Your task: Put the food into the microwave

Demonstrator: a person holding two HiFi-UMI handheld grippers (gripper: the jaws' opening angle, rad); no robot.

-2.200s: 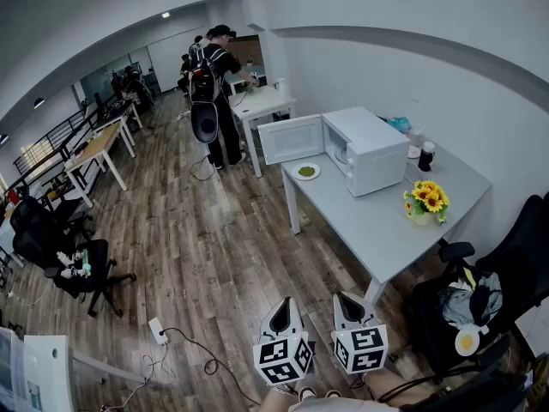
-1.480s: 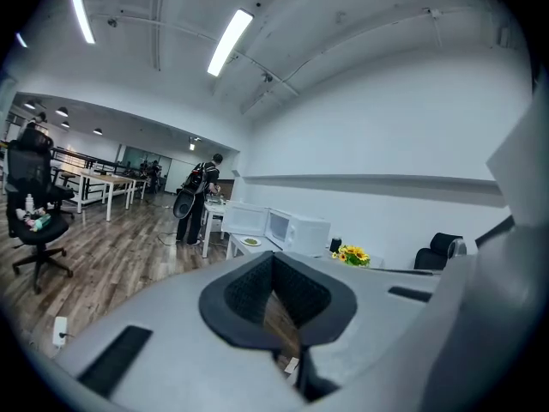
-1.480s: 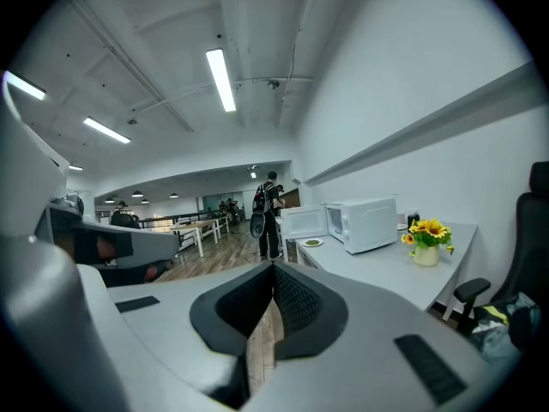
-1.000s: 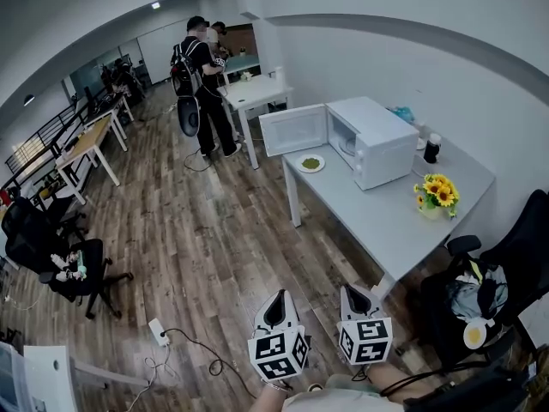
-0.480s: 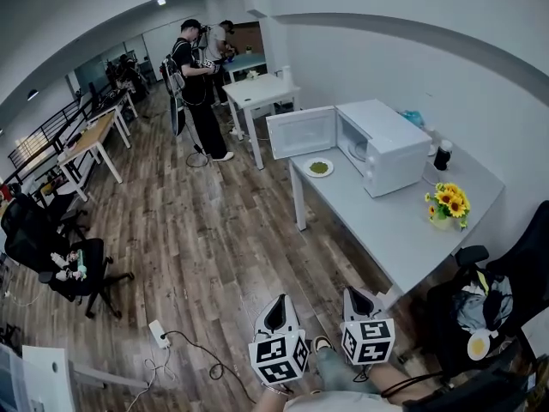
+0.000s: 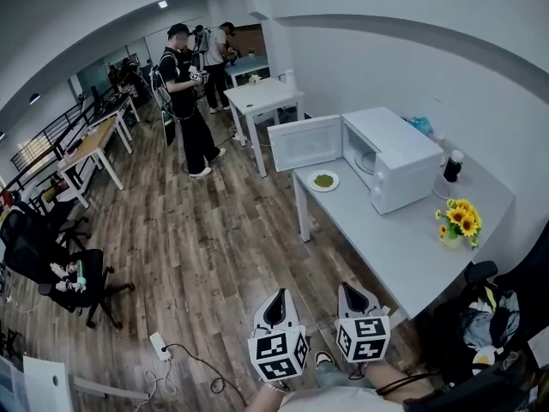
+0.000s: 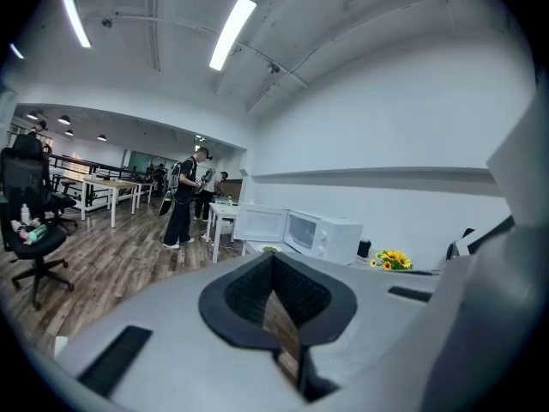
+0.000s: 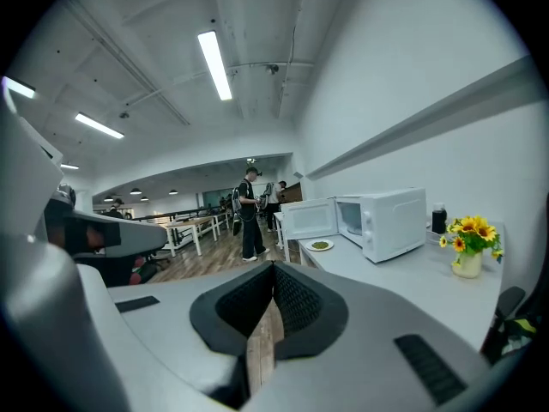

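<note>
**Approach step: both claws empty, food on the table**

Head view: the task looked to be at its opening step, the approach. The small white plate of green food (image 6: 323,180) sat on the long grey table (image 6: 412,256), just in front of the white microwave oven (image 6: 401,166), whose door (image 6: 305,142) was swung open toward the room. The left gripper (image 6: 276,305) and the right gripper (image 6: 355,299) were held low and close to the body, side by side over the wood floor and well apart from the plate. A person in dark clothes (image 6: 184,101) stood farther off by another table. A pot of yellow sunflowers (image 6: 456,219) stood on the table beyond the oven.

Left gripper view: the left gripper (image 7: 274,261) had its 2 dark pads brought together at the tips, with only a thin sliver of floor showing behind them and nothing between them. The oven (image 7: 326,235) showed far ahead.

Right gripper view: the right gripper (image 8: 274,269) was likewise closed at the tips and held nothing. The plate (image 8: 320,245) and the oven (image 8: 391,221) lay ahead and to the right.

The next move probably called for closing the distance to the table end, spreading 1 claw, and taking the plate by its rim, level, so the food would not slide before it went through the open door.
</note>
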